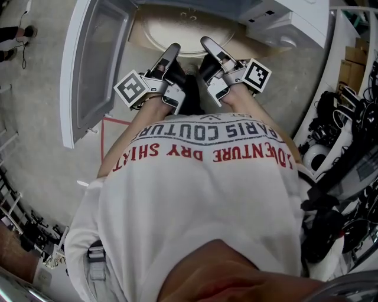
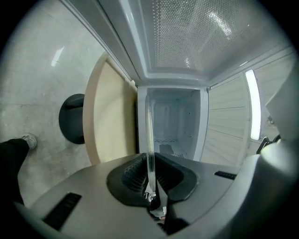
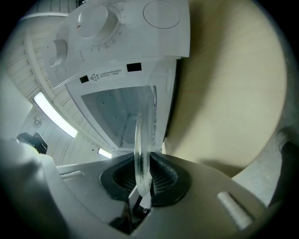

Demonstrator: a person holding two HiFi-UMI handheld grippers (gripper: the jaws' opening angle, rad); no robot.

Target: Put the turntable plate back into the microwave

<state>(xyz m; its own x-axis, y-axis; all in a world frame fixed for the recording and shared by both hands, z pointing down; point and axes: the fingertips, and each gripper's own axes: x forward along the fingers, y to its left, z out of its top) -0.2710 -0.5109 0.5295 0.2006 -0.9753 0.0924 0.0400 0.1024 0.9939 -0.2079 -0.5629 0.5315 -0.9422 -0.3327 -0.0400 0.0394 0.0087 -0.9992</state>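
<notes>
The left gripper (image 2: 150,181) and the right gripper (image 3: 142,181) each have their jaws clamped on the rim of the glass turntable plate (image 3: 141,149). It is held flat, parallel with the tabletop (image 2: 114,116), facing the open microwave (image 3: 119,60).

A round cream tabletop (image 1: 171,29) carries a white microwave (image 1: 289,17), which stands directly on it. The microwave's door (image 1: 94,65) hangs open, out past the tabletop's edge and over the floor (image 1: 35,118). The floor is grey concrete. A dark round pedestal base (image 2: 72,119) rests on it below the tabletop, and red tape lines (image 1: 117,121) are stuck to it nearby.
</notes>
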